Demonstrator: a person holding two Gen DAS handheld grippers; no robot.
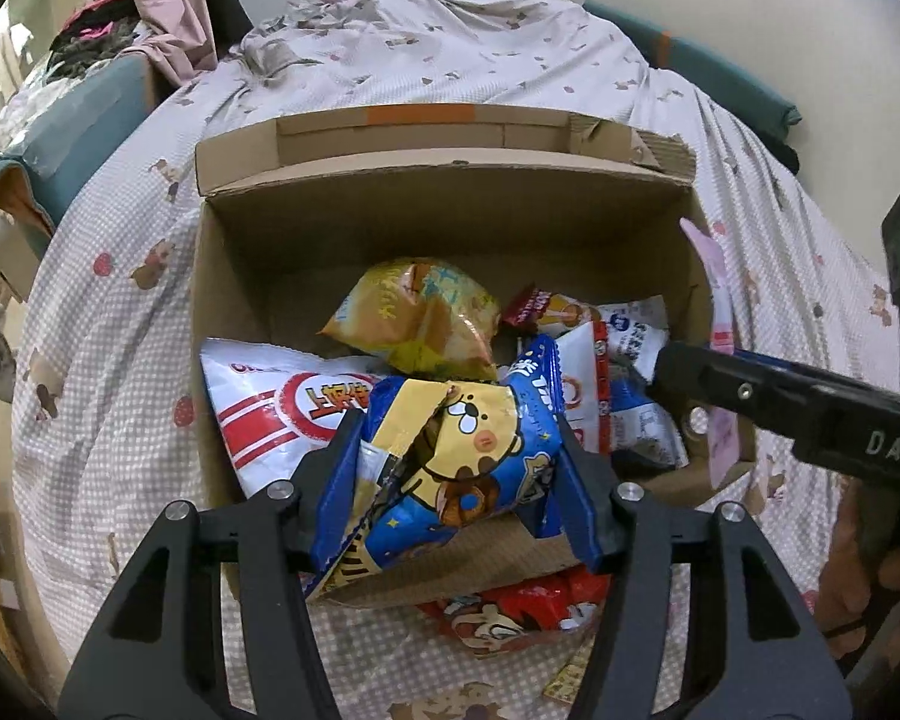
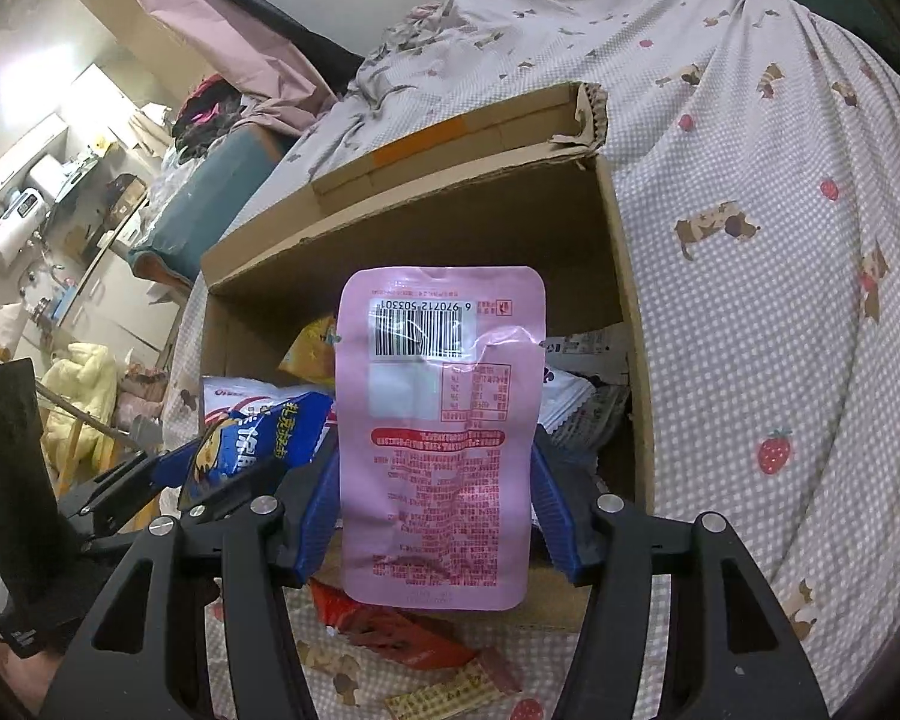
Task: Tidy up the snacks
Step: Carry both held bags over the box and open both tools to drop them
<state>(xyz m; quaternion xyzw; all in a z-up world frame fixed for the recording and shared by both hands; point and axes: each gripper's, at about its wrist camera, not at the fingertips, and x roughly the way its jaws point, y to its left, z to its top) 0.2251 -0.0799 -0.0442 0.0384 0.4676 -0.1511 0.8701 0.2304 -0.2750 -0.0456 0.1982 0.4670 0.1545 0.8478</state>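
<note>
An open cardboard box [image 1: 444,204] stands on the bed and holds several snack bags. My left gripper [image 1: 456,468] is shut on a blue and yellow snack bag [image 1: 456,450] with a cartoon face, held over the box's near edge. It also shows in the right wrist view [image 2: 252,438]. My right gripper [image 2: 435,504] is shut on a flat pink pouch [image 2: 441,432], barcode side up, held over the box's [image 2: 510,222] near right side. In the left wrist view the right gripper [image 1: 684,360] comes in from the right with the pink pouch [image 1: 717,324] seen edge-on.
In the box lie a white and red bag [image 1: 270,408], a yellow bag [image 1: 420,318] and white packets [image 1: 630,336]. A red snack pack [image 1: 522,612] and a small yellow packet [image 2: 444,696] lie on the checked bedsheet [image 1: 120,324] in front of the box.
</note>
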